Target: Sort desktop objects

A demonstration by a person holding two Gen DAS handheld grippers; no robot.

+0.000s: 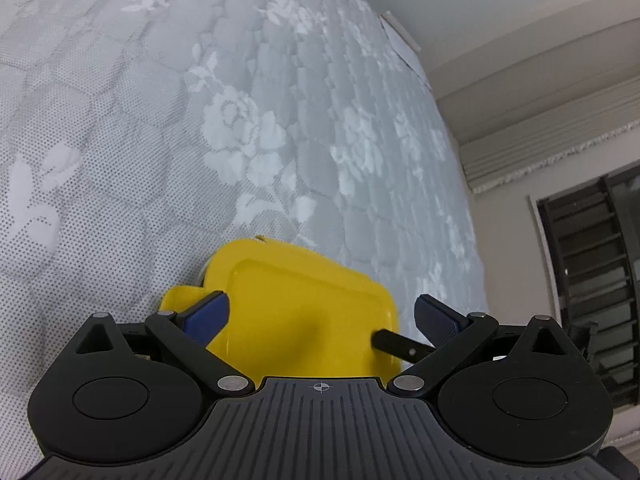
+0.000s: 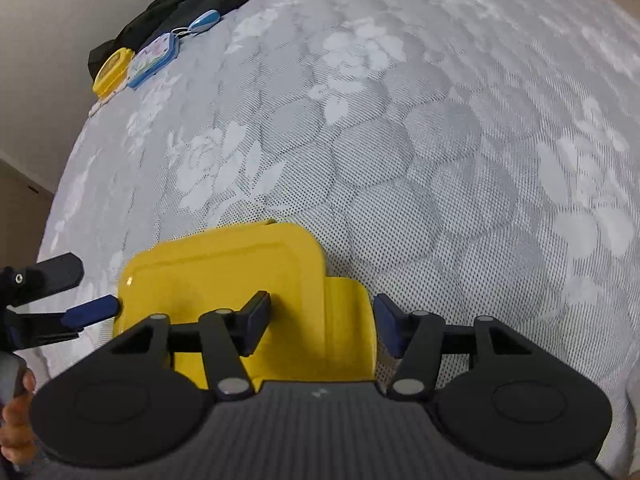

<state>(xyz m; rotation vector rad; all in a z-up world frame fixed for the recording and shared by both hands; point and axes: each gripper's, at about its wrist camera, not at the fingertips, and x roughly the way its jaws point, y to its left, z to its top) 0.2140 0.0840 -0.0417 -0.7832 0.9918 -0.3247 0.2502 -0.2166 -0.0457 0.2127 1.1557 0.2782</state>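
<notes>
while tilted down, both tools (image 1: pixel 322 316) agape

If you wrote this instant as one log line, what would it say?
left gripper: jaws open around yellow box | right gripper: jaws open over box's side flap | box on mattress

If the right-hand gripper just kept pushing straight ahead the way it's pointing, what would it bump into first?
Most likely the yellow box right in front of it. The right gripper points steeply down with its jaws open around the box's side flap, pads not pressing it. Beyond lies only the patterned bed cover, though depth is hard to judge.
</notes>
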